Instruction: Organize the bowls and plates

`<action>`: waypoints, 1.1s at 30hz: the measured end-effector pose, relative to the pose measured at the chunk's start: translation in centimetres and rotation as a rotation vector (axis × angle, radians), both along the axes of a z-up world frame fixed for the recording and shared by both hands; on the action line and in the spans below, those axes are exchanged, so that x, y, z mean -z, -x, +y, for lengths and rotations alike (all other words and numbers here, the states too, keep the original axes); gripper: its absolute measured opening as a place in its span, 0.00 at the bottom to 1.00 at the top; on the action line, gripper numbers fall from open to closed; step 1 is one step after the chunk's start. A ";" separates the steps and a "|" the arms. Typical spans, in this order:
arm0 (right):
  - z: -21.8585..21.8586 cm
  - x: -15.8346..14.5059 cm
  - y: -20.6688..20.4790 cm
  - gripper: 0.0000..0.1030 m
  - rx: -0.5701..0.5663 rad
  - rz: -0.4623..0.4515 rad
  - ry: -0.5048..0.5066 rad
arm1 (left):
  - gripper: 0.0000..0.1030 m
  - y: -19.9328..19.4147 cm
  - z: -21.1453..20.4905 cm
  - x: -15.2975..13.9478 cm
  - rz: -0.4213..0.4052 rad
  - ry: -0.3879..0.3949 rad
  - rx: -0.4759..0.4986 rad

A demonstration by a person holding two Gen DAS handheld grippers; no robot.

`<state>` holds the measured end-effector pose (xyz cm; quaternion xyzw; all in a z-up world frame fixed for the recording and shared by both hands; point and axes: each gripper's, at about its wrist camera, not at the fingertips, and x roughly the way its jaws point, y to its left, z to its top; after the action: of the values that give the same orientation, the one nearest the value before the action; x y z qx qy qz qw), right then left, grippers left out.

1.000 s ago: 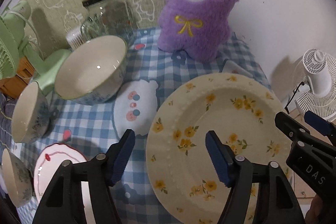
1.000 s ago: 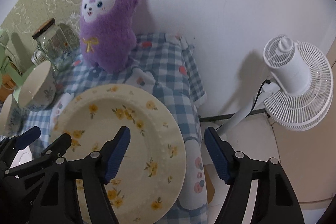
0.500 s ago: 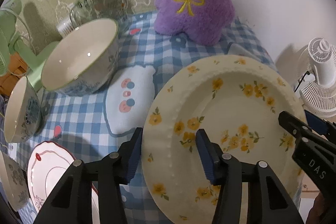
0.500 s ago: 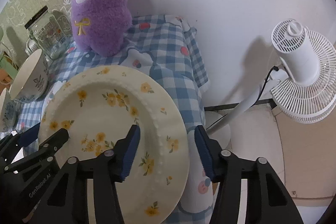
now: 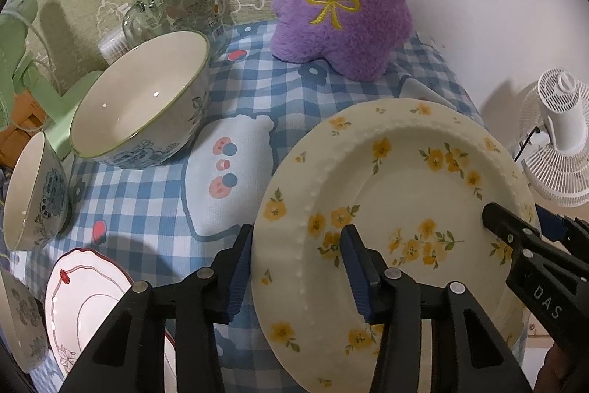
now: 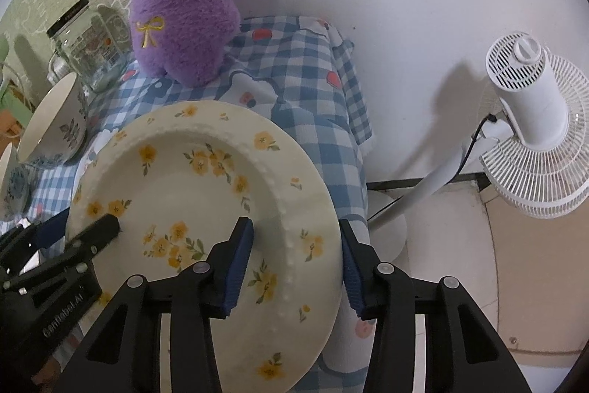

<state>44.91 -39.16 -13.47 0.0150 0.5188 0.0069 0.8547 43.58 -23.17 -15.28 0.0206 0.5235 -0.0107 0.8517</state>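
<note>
We see a glossy glazed ceramic plate (image 5: 405,172) with a beaded rim, smooth shiny bowls (image 5: 140,113), a woven checked cloth (image 5: 154,201), a fuzzy plush toy (image 5: 346,6), a clear glass jar (image 5: 176,2) and a white plastic fan (image 6: 530,120).

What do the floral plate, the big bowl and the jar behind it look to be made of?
Floral plate: likely glazed ceramic, cream with printed yellow flowers and a beaded rim. Big bowl: probably glazed ceramic too, glossy highlights inside, blue pattern outside. Jar: clear glass, see-through, with a dark lid, possibly metal.
</note>
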 end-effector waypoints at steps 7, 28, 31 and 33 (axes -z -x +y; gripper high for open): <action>-0.1 -0.3 0.5 0.45 -0.015 0.006 -0.007 | 0.44 1.0 -0.1 -0.3 -0.017 -0.025 0.025; 1.5 -2.1 3.6 0.44 -0.044 0.004 0.017 | 0.42 4.6 1.7 -1.6 0.005 0.004 0.026; 1.6 -2.9 4.3 0.43 -0.044 -0.005 0.012 | 0.42 5.2 2.0 -2.4 -0.002 0.016 0.015; 1.8 -3.4 4.7 0.43 -0.040 -0.012 0.006 | 0.41 5.6 2.2 -3.0 -0.011 0.023 0.007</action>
<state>40.22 -37.40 -10.05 0.0022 0.5139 0.0226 0.8576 37.94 -20.95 -12.25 0.0129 0.5187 -0.0197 0.8546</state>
